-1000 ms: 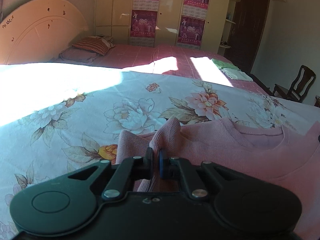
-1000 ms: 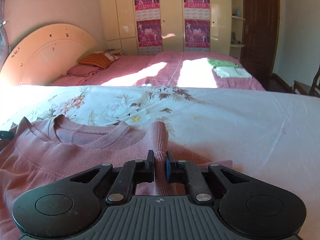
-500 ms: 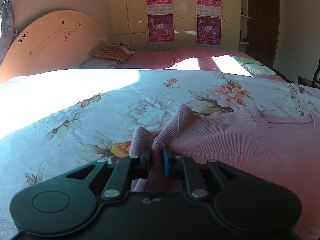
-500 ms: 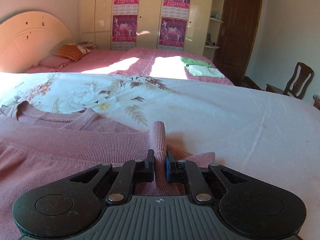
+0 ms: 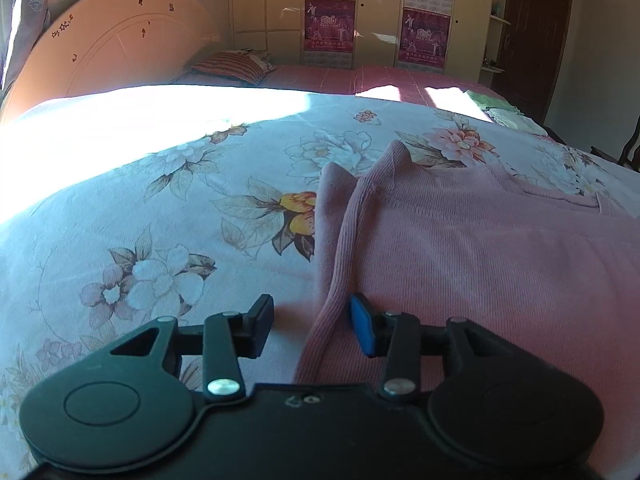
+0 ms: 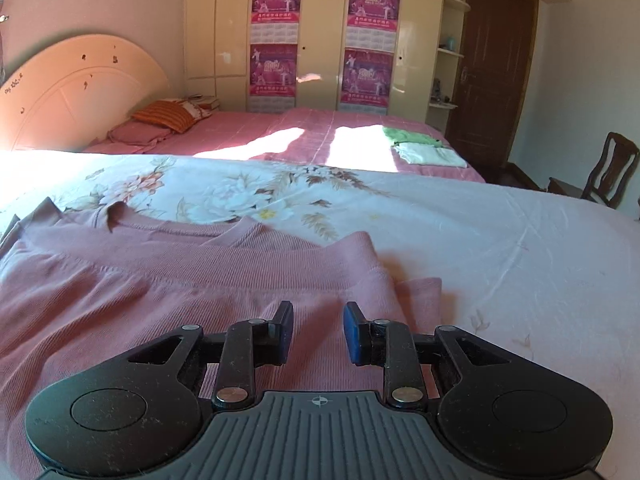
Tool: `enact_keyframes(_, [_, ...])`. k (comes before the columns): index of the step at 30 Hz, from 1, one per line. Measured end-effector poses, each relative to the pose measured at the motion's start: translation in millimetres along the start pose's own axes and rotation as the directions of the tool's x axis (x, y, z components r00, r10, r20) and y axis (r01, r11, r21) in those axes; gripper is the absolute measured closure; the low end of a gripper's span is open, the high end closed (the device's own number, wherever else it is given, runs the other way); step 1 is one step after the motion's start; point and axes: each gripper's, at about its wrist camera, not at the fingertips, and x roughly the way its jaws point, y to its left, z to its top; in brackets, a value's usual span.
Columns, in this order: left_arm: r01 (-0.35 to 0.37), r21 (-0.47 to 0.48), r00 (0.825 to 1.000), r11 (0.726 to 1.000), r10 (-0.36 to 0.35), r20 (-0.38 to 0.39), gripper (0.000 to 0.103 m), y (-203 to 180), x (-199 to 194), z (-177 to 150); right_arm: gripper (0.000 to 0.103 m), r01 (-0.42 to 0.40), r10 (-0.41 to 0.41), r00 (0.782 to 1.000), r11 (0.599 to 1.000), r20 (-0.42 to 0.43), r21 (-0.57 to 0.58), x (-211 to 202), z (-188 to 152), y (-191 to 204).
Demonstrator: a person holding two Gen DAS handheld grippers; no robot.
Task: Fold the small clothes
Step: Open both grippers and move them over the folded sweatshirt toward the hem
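left gripper (image 5: 310, 320): jaws have just been opening, parted, a loose ribbed edge of the pink sweater (image 5: 480, 248) between them, unclamped. right gripper (image 6: 318, 330): likewise just opened, nothing held. sweater is laid flat on the floral bedsheet (image 5: 160, 220).

Pink sweater (image 6: 168, 280): lower body hidden under the right tongs' housing and cut by the left edge of the right wrist view. In the left wrist view it runs off the right edge; its folded edge disappears behind the left tongs' housing. Sleeves not visible in full. Wardrobe posters (image 6: 275, 44): print too small to read. Chair (image 6: 604, 176) cut by the right edge. Sunlit bedspread (image 5: 100, 128) blown out, pattern lost.
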Motion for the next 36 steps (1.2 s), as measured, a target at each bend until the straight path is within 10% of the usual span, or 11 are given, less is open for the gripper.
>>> enact_keyframes(7, [-0.007,-0.001,0.999,1.0,0.007,0.032,0.07,-6,-26,3,0.068,0.08,-0.078,0.995,0.997,-0.057,0.022,-2,-12,-6])
enact_keyframes(14, [0.162,0.09,0.982,0.983,-0.17,0.079,0.066,-69,-54,5,0.068,-0.162,0.162,0.987,0.987,0.003,0.011,-40,3,68])
enact_keyframes(20, [0.147,0.128,0.989,0.981,-0.15,0.012,0.063,-90,-29,-17,0.068,-0.201,0.198,0.979,0.977,-0.052,-0.076,-23,-8,125])
enact_keyframes(36, [0.093,0.106,0.995,0.99,-0.095,0.019,0.058,-54,-38,-38,0.068,-0.096,0.094,0.995,0.993,-0.033,-0.062,-52,-41,61])
